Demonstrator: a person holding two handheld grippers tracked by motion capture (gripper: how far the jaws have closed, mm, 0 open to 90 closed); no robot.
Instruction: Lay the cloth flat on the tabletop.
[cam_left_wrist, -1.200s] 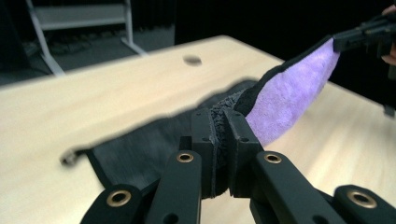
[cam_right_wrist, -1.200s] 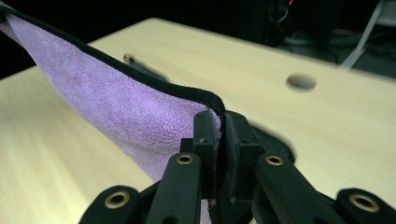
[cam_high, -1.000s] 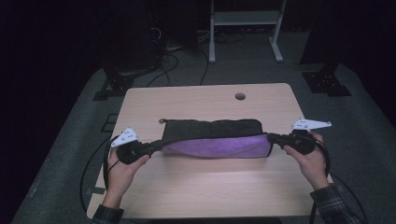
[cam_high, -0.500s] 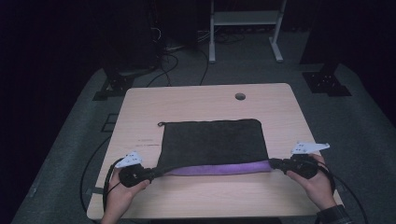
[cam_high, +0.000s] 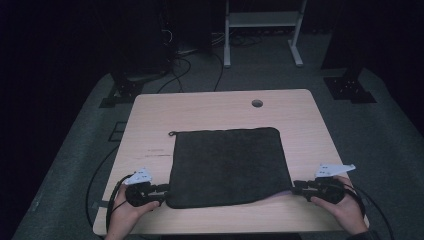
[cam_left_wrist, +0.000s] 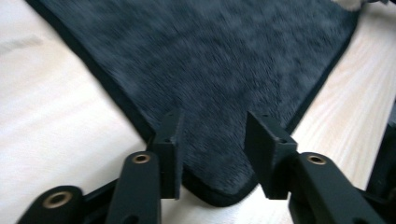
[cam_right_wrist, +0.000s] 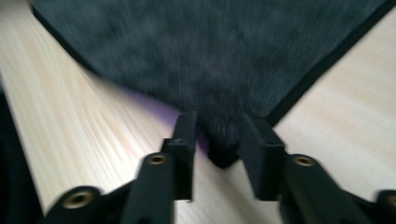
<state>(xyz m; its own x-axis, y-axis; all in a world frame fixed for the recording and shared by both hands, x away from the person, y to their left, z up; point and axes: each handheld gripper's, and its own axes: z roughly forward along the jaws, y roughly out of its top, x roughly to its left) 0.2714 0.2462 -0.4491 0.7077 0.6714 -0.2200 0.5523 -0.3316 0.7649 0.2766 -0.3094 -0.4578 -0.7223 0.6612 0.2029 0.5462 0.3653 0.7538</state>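
Now the dark cloth (cam_high: 227, 167) lies spread flat on the worktop (cam_high: 150, 120), its long axis running left to right across the near half of the surface, with a small loop at its far left corner. Its two near corners are the points that matter: each sits between the fingers of one gripper. The left gripper (cam_high: 161, 189) lies at the near left corner, pointing right and inward; in the left gripper view the rounded corner of the cloth rests on the wood between the two black fingers (cam_left_wrist: 169, 151), which stand apart from it with a clear gap on each side. Those fingers have just been opening, and they no longer pinch the fabric. The right gripper (cam_high: 296, 187) lies at the near right corner, pointing left; in the right gripper view the corner tip sits between its fingers (cam_right_wrist: 186, 140), which have also just been opening, with a sliver of purple underside showing beside the left one. That view is blurred, but a gap shows on both sides of the tip, so I judge the hold released. Each hand is equally near its own corner, so the coming move likely turns on drawing both grippers straight outward, away from the cloth, without dragging the corners.
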